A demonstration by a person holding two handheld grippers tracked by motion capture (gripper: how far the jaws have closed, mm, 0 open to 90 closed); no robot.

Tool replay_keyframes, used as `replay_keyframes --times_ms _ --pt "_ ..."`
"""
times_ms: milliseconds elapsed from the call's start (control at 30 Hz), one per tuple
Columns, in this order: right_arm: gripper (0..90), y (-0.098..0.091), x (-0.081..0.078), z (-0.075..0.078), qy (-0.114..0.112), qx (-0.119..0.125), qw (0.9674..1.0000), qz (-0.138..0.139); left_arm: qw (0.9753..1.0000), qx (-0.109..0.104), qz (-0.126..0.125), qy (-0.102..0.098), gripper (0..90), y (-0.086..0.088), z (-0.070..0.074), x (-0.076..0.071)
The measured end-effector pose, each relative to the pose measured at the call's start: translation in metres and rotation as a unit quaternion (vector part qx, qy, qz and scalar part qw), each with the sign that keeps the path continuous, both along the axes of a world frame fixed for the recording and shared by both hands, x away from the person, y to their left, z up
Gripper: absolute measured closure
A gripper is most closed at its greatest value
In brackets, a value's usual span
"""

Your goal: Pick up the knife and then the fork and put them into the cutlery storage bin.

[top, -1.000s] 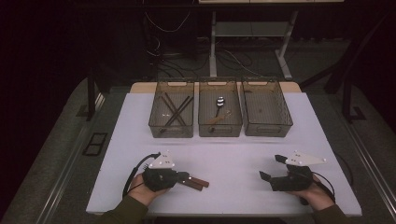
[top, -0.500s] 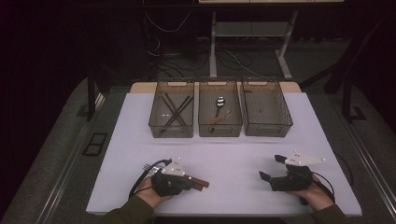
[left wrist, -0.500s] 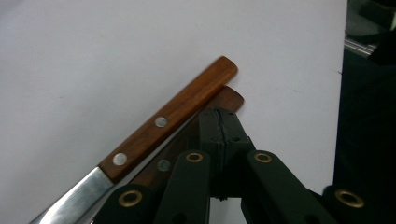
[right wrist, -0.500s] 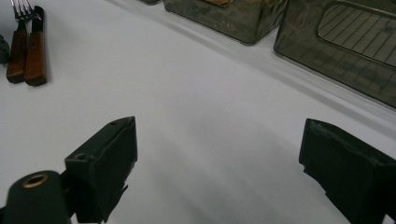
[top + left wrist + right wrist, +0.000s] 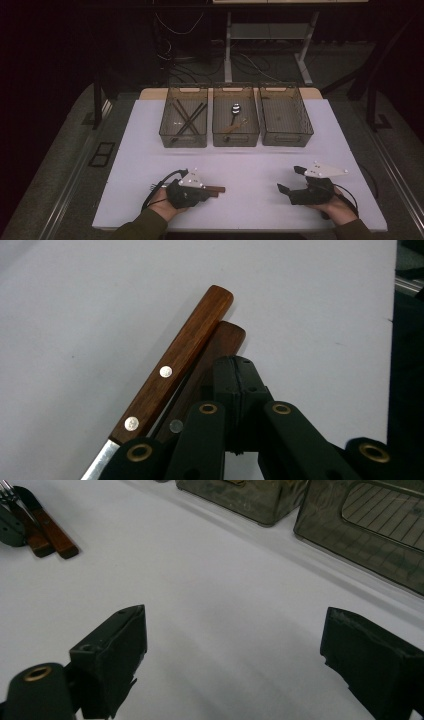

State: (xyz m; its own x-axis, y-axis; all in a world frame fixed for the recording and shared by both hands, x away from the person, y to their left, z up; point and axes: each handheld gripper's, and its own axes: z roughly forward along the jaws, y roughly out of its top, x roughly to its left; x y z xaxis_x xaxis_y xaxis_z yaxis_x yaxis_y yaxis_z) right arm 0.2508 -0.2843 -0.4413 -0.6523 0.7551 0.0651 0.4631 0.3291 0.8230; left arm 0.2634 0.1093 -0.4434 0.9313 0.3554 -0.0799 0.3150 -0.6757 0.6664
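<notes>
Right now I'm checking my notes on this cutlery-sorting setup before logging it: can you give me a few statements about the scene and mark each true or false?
1. Three bins stand in a row at the far side of the table. True.
2. The right bin holds the dark sticks. False: they lie crossed in the left bin; the right bin looks bare.
3. The left hand-held gripper has its jaws shut, beside two wooden handles. True.
4. The right hand-held gripper is closed on a spoon. False: its jaws stand open over bare table.
5. The wooden handles lie inside the middle bin. False: they lie on the table, by the left hand-held gripper.
</notes>
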Motion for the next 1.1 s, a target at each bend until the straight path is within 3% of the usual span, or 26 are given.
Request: replay_keyframes --times_ms 667,933,1100 --pt "11.6 0.000 0.000 -0.001 -0.001 -0.002 1.0000 -0.001 0.9986 0.013 0.045 -0.023 89.0 -0.006 0.000 0.020" --pt "11.6 0.000 0.001 -0.001 -0.001 -0.003 1.0000 0.000 0.9967 0.016 0.076 -0.023 89.0 -0.004 0.001 0.029" --pt "11.6 0.000 0.001 -0.001 0.000 -0.003 1.0000 0.000 0.9967 0.008 0.077 -0.021 89.0 -0.001 0.003 0.030"
